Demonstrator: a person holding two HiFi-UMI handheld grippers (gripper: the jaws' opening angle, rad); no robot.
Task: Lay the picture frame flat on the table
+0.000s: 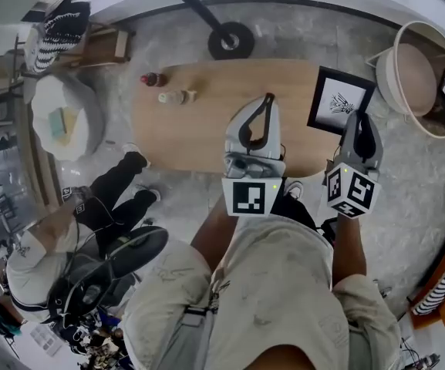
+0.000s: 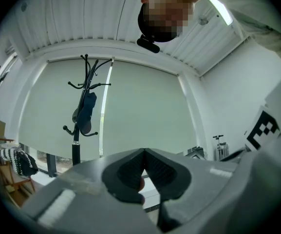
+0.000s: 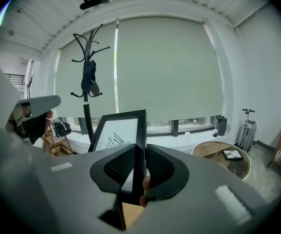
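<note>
Your right gripper [image 3: 140, 152] clamps right edge of picture frame [image 3: 117, 133]; frame upright at 3 o'clock end of table [image 1: 207, 114]. Bare tabletop lies at frame's 9 o'clock. Left gripper [image 2: 144, 152] pinched closed, empty.

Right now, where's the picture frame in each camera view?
Head view: picture frame upper right, at the table's right end.
Left gripper view: not in it.
Right gripper view: centre, clamped in the right gripper.
Shared landmark: coat stand, left of centre in both gripper views.
</note>
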